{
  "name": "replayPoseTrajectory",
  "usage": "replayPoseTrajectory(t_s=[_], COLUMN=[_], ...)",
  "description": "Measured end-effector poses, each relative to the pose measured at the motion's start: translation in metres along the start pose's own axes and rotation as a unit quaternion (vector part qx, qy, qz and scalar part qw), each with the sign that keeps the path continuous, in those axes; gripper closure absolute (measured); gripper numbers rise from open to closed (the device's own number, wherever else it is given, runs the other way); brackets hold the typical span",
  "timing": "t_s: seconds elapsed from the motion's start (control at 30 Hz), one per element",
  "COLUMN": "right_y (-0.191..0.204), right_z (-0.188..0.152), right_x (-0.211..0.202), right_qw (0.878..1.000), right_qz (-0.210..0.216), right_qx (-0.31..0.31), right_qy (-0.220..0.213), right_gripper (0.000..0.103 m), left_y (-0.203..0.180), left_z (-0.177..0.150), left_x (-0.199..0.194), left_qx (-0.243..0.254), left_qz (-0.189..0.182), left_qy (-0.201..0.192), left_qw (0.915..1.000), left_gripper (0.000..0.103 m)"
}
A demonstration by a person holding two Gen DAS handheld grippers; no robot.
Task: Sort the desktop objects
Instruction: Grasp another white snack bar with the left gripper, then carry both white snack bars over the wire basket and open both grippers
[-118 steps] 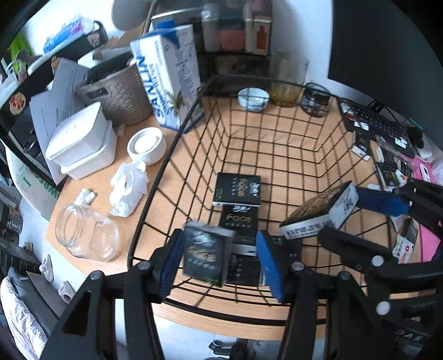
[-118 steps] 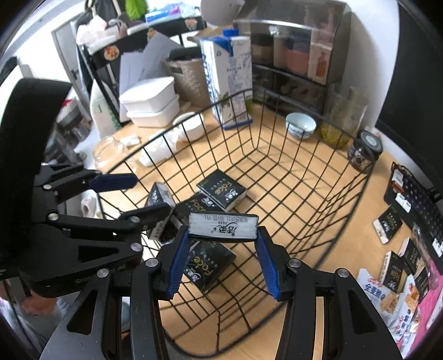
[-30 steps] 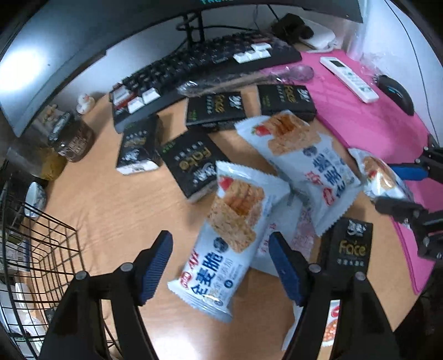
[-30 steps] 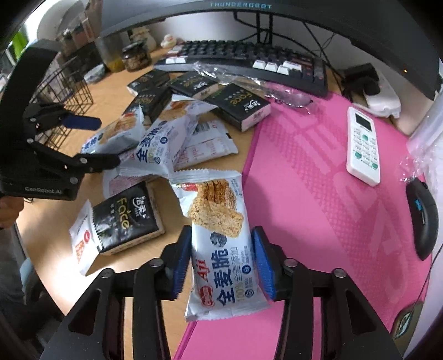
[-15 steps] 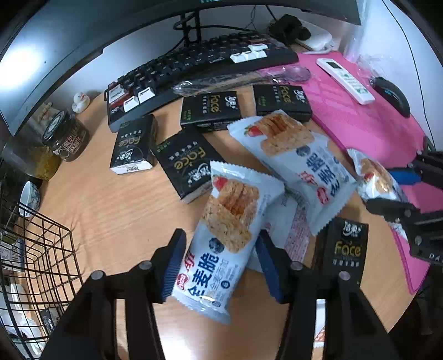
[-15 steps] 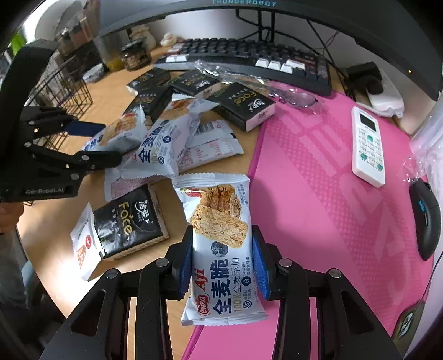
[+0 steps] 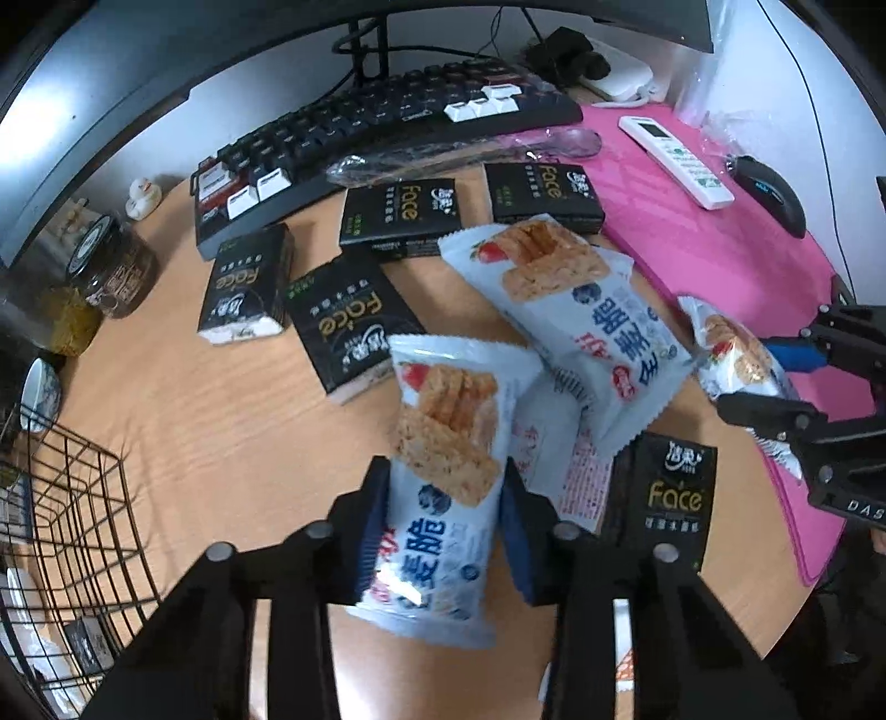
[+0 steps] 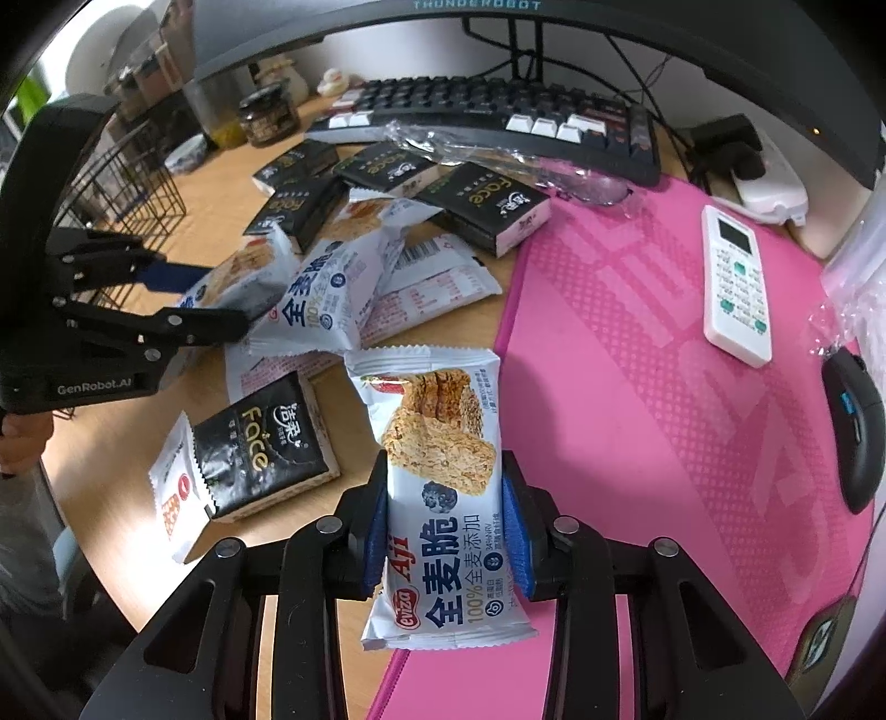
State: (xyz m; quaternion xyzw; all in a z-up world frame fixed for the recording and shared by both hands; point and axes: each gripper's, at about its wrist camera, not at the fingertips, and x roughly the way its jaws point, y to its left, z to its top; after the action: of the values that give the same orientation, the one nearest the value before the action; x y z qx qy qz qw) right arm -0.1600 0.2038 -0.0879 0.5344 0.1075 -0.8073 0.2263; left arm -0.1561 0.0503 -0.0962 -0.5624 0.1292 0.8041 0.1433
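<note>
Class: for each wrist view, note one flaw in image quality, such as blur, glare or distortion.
Left wrist view: the white-blue cracker packet blurs at its near end; bright glare upper left. Right wrist view: sharp, but fisheye bends the black monitor edge.

Bare pink mat (image 8: 637,387) rightward, snack packets (image 8: 326,288) crowding left, wire basket (image 7: 72,498) beyond

Snack packets and tissue packs lay heaped on the worktop (image 7: 210,432) in front of the keyboard (image 7: 387,127).

The wire basket (image 7: 77,515) stood at the worktop's left end, the desk mat (image 8: 664,421) to the right, bearing the remote (image 8: 735,288) and, further right, the mouse (image 8: 855,432). Four tissue packs (image 7: 354,327) lay between keyboard and snack packets (image 7: 576,310); a fifth tissue pack (image 8: 260,448) lay nearer, overlapping a packet. A jar (image 7: 111,266) stood left of the keyboard.
</note>
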Motion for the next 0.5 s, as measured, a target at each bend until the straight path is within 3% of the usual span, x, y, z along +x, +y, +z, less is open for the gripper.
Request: replayPoseTrajectory(t_s=[0.27, 0.5], right_y=[0.008, 0.035], right_z=[-0.009, -0.006], right_x=[-0.023, -0.067], right_qw=[1.000, 0.998], right_qz=[-0.005, -0.003], right_qx=[0.000, -0.017], right_qy=[-0.017, -0.054], right_gripper=[0.067, 0.067], left_y=[0.004, 0.003], left_z=[-0.012, -0.026], left_x=[-0.023, -0.087], left_qx=[-0.015, -0.029], left_qz=[-0.003, 0.012], left_qy=[-0.009, -0.066], left_qw=[0.9998, 0.9973], left_gripper=[0.066, 0.066])
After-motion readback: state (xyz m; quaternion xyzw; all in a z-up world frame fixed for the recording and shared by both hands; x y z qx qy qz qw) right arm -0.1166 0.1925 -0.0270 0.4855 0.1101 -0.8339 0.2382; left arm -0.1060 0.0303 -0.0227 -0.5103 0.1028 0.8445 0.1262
